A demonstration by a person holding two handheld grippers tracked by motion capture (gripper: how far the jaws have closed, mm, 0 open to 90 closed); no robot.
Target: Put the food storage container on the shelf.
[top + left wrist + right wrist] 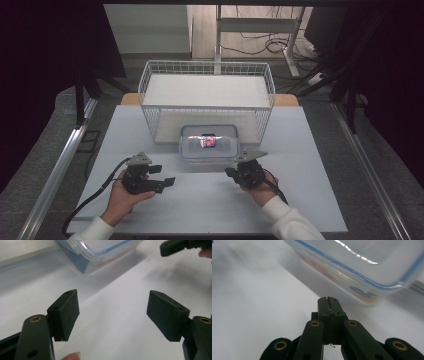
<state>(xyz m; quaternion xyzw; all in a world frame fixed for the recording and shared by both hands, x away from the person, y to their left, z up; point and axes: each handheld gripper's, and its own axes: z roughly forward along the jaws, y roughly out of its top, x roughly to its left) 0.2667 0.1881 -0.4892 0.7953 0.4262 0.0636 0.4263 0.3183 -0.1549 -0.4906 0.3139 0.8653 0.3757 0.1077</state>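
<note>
A clear plastic container with a blue-sealed lid stands on the white table, just in front of the wire basket. Something small and colourful lies inside it. My left gripper is held at the container's near left, pointing right, open with nothing between its pads. The container's corner lies beyond it. My right gripper sits at the container's near right corner, its jaws pressed together on nothing. The container's side is close ahead of it. The right gripper's tip also shows at the top right of the left gripper view.
A white wire basket with a shelf stands at the back of the table, right behind the container. Bare tabletop stretches between and in front of the two hands. Metal rails run along both sides of the table.
</note>
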